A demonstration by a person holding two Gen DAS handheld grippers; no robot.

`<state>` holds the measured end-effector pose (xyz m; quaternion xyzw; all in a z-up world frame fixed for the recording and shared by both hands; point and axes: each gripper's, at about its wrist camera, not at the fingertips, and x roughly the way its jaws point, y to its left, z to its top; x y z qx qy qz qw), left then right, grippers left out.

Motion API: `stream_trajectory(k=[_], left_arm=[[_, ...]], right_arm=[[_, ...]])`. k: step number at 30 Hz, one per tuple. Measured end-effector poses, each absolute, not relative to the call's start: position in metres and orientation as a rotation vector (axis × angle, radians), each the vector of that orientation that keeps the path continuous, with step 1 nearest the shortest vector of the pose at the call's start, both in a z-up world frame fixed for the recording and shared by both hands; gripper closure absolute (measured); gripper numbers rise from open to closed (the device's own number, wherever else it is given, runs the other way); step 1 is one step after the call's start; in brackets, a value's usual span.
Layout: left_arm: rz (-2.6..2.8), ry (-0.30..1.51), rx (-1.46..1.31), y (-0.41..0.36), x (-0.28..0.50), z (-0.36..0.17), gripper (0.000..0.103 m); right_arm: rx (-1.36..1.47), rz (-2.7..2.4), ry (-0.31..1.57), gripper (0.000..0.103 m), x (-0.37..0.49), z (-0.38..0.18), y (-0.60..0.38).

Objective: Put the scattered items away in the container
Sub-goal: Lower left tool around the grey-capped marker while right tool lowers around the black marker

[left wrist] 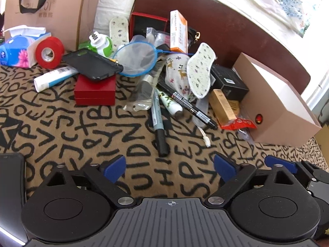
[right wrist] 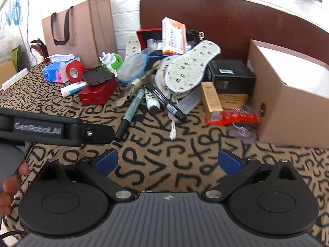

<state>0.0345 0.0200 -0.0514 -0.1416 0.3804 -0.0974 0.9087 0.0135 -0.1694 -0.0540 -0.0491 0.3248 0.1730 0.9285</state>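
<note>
- Cardboard, pinkish-tan outside and white inside, is forming the open box at the right of the letter-patterned cloth; what is lying inside is not being shown in either view.
- Scattered items are being piled just left of the box: a black carton, a gold carton and a red packet are lying nearest its wall.
- A floral insole is being propped on the heap, with a black marker, a grey marker and a blue-rimmed net spread further left.
- A red case is being topped by a black phone case, beside red tape and a tissue pack.
- Only in the right wrist view is a hand being seen, at the left edge.
- Bare cloth is being left open between both grippers and the heap.
- The left gripper and right gripper are being held wide apart, with nothing between the fingers.
</note>
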Motion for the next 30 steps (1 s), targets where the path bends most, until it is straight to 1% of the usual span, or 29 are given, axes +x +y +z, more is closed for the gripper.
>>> stream_trajectory(k=[1, 2, 7, 9, 11, 13, 14, 15, 17, 19, 25, 27, 28, 29, 30], left_arm=[[-0.202, 0.789, -0.297, 0.021, 0.039, -0.053, 0.016], [-0.205, 0.796, -0.303, 0.021, 0.043, -0.055, 0.019], [-0.213, 0.825, -0.328, 0.020, 0.063, -0.065, 0.035], [-0.216, 0.830, -0.327, 0.018, 0.071, -0.068, 0.035], [-0.205, 0.836, -0.320, 0.016, 0.079, -0.071, 0.038], [-0.206, 0.849, -0.323, 0.015, 0.087, -0.074, 0.047], [-0.204, 0.857, -0.329, 0.015, 0.090, -0.076, 0.048], [-0.199, 0.858, -0.336, 0.016, 0.094, -0.078, 0.048], [-0.190, 0.864, -0.340, 0.017, 0.099, -0.080, 0.051], [-0.190, 0.873, -0.334, 0.017, 0.103, -0.082, 0.058], [-0.191, 0.864, -0.332, 0.018, 0.114, -0.086, 0.059], [-0.195, 0.863, -0.324, 0.018, 0.117, -0.087, 0.059], [-0.193, 0.864, -0.315, 0.017, 0.118, -0.087, 0.067], [-0.186, 0.866, -0.303, 0.016, 0.119, -0.087, 0.072], [-0.175, 0.868, -0.292, 0.016, 0.120, -0.087, 0.086]], right_arm=[[-0.111, 0.358, 0.660, 0.001, 0.017, -0.055, -0.167], [-0.121, 0.360, 0.656, 0.003, 0.021, -0.056, -0.166], [-0.141, 0.361, 0.648, 0.014, 0.040, -0.062, -0.164], [-0.147, 0.361, 0.647, 0.018, 0.048, -0.064, -0.165], [-0.156, 0.362, 0.645, 0.021, 0.057, -0.066, -0.164], [-0.171, 0.368, 0.638, 0.024, 0.065, -0.068, -0.163], [-0.178, 0.376, 0.635, 0.026, 0.068, -0.069, -0.163], [-0.186, 0.384, 0.636, 0.027, 0.073, -0.069, -0.162], [-0.209, 0.400, 0.629, 0.030, 0.080, -0.071, -0.160], [-0.226, 0.410, 0.620, 0.033, 0.086, -0.073, -0.159], [-0.230, 0.424, 0.633, 0.044, 0.106, -0.079, -0.155], [-0.227, 0.428, 0.639, 0.050, 0.111, -0.081, -0.154], [-0.225, 0.433, 0.642, 0.052, 0.113, -0.082, -0.154], [-0.224, 0.438, 0.648, 0.059, 0.114, -0.083, -0.153], [-0.224, 0.443, 0.655, 0.074, 0.116, -0.084, -0.152]])
